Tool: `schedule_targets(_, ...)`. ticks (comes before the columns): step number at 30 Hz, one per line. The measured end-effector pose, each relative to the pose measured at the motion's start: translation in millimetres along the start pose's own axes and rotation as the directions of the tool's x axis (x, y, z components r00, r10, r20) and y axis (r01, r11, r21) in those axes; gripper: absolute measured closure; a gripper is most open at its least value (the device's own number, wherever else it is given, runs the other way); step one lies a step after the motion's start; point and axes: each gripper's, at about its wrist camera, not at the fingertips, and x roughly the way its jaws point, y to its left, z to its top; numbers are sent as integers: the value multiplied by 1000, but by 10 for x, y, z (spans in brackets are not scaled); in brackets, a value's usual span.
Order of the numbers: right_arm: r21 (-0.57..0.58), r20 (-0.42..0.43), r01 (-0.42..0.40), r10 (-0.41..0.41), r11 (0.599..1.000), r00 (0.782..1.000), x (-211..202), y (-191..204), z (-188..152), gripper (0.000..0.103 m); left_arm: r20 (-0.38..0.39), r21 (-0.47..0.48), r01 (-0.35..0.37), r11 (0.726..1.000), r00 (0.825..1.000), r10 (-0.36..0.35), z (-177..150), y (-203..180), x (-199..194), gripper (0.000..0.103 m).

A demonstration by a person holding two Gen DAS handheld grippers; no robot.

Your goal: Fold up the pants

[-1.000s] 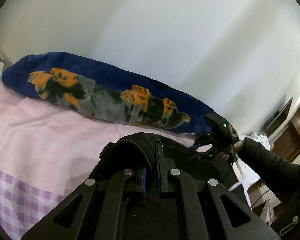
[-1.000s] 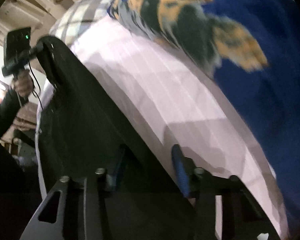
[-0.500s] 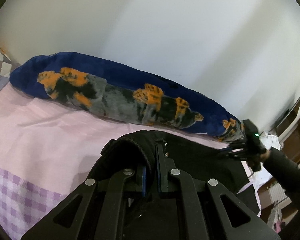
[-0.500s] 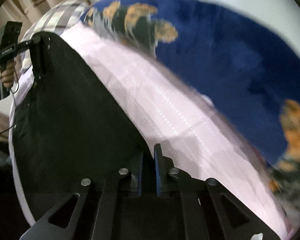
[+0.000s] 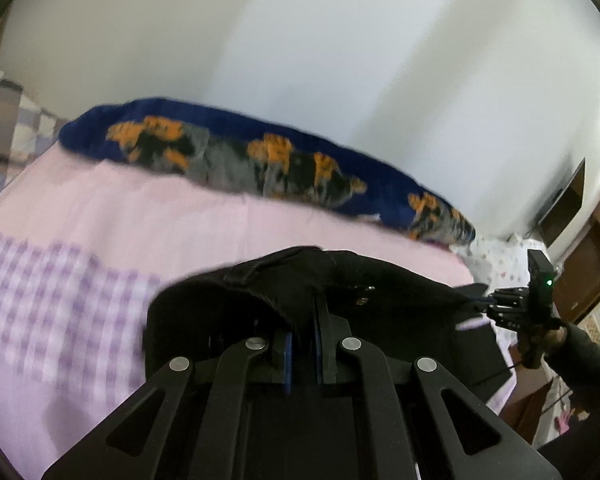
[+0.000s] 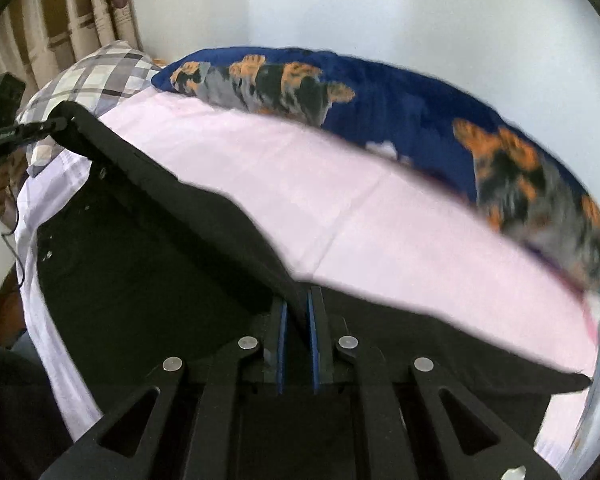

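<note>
The black pants (image 5: 380,292) are held up over a pink bed sheet (image 5: 172,216), stretched between both grippers. My left gripper (image 5: 303,320) is shut on one corner of the waistband. It also shows at the far left of the right wrist view (image 6: 62,122), holding the far corner. My right gripper (image 6: 296,308) is shut on the pants' edge (image 6: 160,216). It also shows at the right of the left wrist view (image 5: 476,300), gripping the other corner. The fabric hangs below both.
A blue blanket with orange and grey print (image 5: 260,152) lies along the white wall at the back of the bed. A checked pillow (image 6: 96,76) sits by the curtain. Brown furniture (image 5: 592,264) stands past the bed's right end.
The right gripper closed on the pants' edge and both grippers moved apart, pulling the fabric taut. Both views have swung, with the blanket now further off.
</note>
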Motion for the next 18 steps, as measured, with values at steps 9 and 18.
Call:
schedule_targets(9,71,-72,6,-1,997,997,91,309,-713,96,-146,149,-134,980,977,156,-721,-63,-29,92)
schedule_targets(18,57,-107,81,-74,995,992,224,466,-946,94,-213,317,-254,914,920,330,-1203,-152,136,86)
